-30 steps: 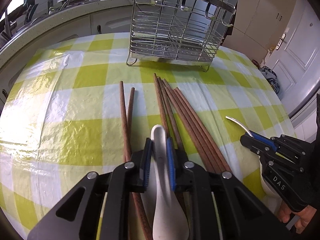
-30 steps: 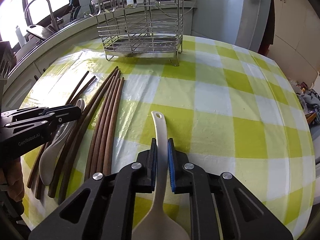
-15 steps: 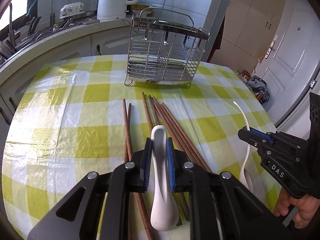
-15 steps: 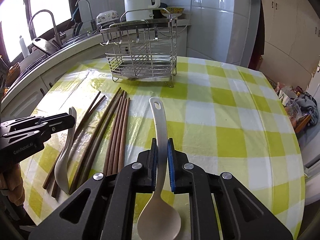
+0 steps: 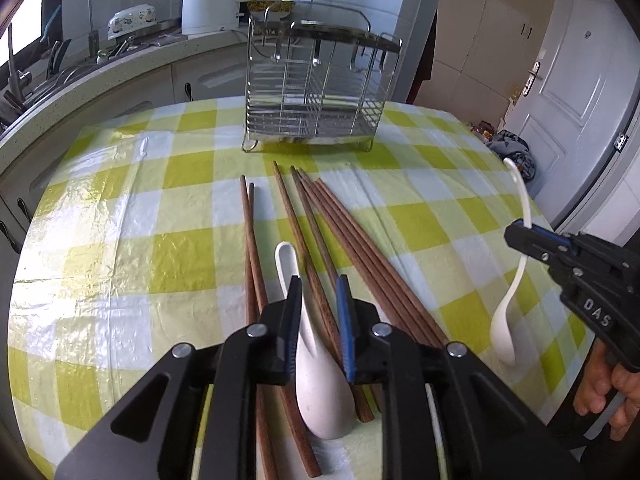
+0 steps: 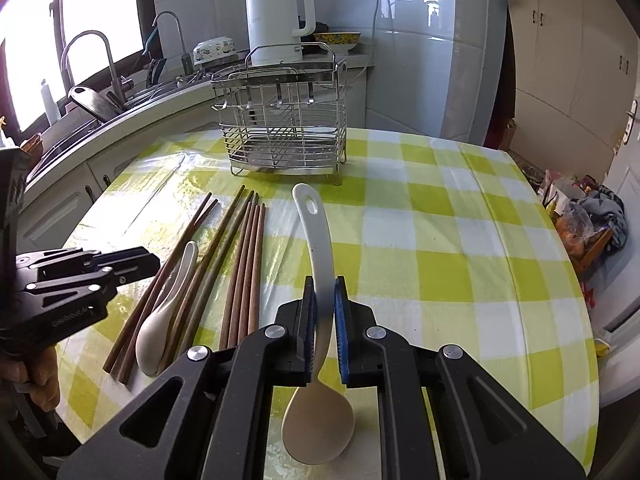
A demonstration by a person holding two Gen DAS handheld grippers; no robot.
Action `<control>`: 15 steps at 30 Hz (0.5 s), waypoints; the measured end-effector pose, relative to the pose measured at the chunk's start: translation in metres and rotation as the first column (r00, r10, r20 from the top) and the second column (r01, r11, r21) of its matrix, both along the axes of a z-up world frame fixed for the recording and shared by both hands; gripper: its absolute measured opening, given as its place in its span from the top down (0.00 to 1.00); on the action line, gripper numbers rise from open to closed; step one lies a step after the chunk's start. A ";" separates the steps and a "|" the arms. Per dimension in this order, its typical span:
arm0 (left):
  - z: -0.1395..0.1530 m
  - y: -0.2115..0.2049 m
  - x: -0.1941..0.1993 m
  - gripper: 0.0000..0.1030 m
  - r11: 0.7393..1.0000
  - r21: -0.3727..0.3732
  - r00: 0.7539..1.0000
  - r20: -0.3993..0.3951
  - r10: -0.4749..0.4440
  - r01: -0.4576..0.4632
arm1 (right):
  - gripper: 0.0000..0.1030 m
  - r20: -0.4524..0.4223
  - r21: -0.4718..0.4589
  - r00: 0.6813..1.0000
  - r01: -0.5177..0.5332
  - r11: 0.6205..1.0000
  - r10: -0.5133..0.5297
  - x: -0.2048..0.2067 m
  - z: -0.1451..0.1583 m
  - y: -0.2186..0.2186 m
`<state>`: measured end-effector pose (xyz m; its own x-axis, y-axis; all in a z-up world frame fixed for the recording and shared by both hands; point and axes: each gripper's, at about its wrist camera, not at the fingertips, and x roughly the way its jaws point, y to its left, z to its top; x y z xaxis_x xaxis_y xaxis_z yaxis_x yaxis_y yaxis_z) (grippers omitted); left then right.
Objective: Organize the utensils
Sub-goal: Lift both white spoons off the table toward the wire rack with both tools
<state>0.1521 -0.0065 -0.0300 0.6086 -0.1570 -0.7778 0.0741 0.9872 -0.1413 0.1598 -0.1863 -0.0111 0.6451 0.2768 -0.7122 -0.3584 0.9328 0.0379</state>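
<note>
A wire utensil rack [image 5: 316,92] [image 6: 284,128] stands at the far side of the checked table. Several brown chopsticks [image 5: 332,240] [image 6: 240,264] lie before it. My left gripper [image 5: 318,300] [image 6: 120,264] is open above a short white soup spoon [image 5: 320,376] [image 6: 164,312] that lies on the chopsticks; the jaws are apart from it. My right gripper [image 6: 324,304] [image 5: 524,232] is shut on a long cream spoon [image 6: 320,264] [image 5: 508,312] and holds it above the table, handle toward the rack.
A counter [image 6: 132,108] with a sink, taps and a white kettle [image 6: 280,24] runs behind the table. The table's right edge [image 6: 576,280] drops to a floor with bags [image 6: 584,216]. A white door [image 5: 576,92] is at the right.
Both grippers have risen and pulled back from the rack. My left gripper opened and let go of the soup spoon, which now rests on the chopsticks. The right still holds its spoon.
</note>
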 end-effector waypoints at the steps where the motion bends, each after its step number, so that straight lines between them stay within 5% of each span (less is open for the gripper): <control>1: -0.005 0.002 0.003 0.83 1.000 0.001 1.000 -0.010 0.007 -0.007 | 0.89 -0.001 0.002 1.000 0.001 1.000 -0.001 0.000 0.000 -0.001; 15: -0.035 0.012 0.046 0.81 1.000 -0.001 0.996 -0.086 0.026 -0.027 | 0.89 -0.015 0.009 1.000 -0.006 1.000 0.007 0.003 -0.008 -0.002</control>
